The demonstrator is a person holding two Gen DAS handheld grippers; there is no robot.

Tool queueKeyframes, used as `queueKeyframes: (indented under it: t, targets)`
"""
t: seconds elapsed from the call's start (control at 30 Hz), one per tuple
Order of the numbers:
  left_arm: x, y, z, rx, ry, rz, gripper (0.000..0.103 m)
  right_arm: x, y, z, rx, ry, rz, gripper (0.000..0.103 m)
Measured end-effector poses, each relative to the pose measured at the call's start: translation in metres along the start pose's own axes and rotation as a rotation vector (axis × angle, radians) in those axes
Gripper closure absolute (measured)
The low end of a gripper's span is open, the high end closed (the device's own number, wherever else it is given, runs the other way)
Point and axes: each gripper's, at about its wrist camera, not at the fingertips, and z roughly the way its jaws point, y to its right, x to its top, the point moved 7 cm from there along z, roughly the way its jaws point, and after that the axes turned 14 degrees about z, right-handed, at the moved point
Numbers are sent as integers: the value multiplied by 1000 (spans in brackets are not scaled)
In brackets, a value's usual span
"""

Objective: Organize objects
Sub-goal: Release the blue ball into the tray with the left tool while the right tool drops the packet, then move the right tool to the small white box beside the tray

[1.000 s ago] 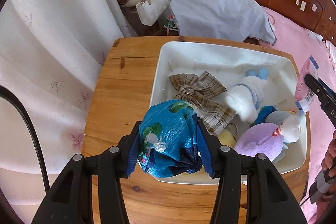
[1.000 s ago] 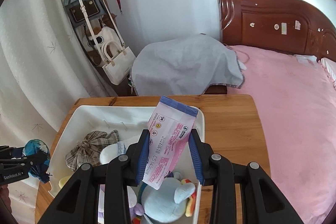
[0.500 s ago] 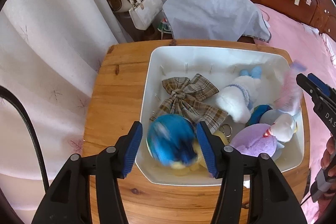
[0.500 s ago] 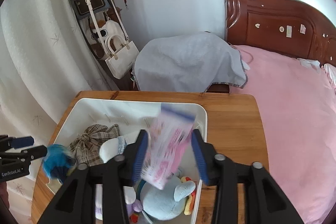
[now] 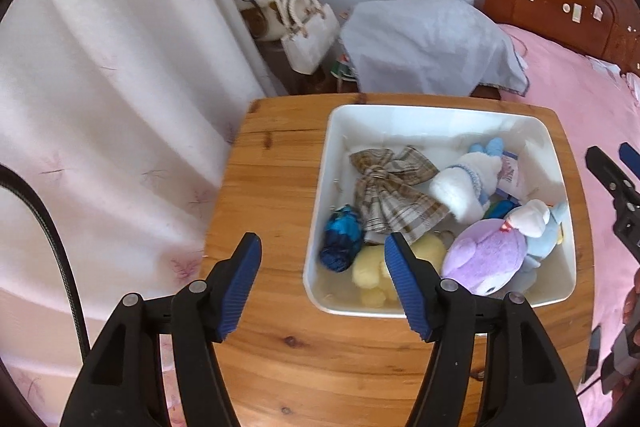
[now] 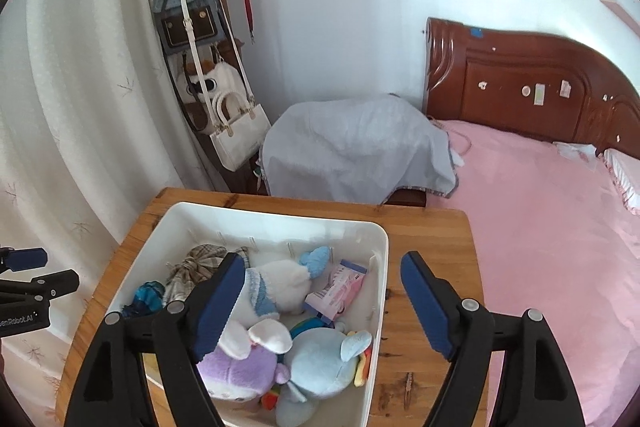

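Note:
A white bin (image 5: 316,211) (image 6: 382,267) stands on a wooden table (image 5: 264,195) (image 6: 428,255). In it lie a blue ball-like bundle (image 5: 340,239) (image 6: 146,297), a plaid bow (image 5: 392,195) (image 6: 192,263), a pink packet (image 5: 510,173) (image 6: 340,287), a white plush (image 5: 464,183) (image 6: 276,285), a purple plush (image 5: 486,255) (image 6: 236,371), a light blue plush (image 6: 320,363) and a yellow plush (image 5: 372,265). My left gripper (image 5: 322,247) is open and empty above the bin's near left corner. My right gripper (image 6: 322,267) is open and empty above the bin's right side.
White curtains (image 5: 100,107) hang left of the table. A coat rack with bags (image 6: 208,67) stands behind it, beside a grey-covered object (image 6: 356,151). A bed with a pink sheet (image 6: 552,219) and a wooden headboard (image 6: 520,79) lies to the right.
Both grippers opened. The blue bundle dropped from my left gripper into the bin, the pink packet from my right. Both grippers drew back and up.

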Motion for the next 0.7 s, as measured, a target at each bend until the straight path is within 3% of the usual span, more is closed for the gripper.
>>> queueKeyframes:
  t: [0.17,0.23,0.7]
  targets:
    - [-20,-8,-21,12,21,-45,35,-6,-4,-22,4,19,4,22]
    - [-26,-12,-29,-9,11,-120,35,-11,-5,-28,6,13,3,22]
    - [-62,7,-53,-59,-36,-170,34,-63,-26,-59,51,-34,-39,22]
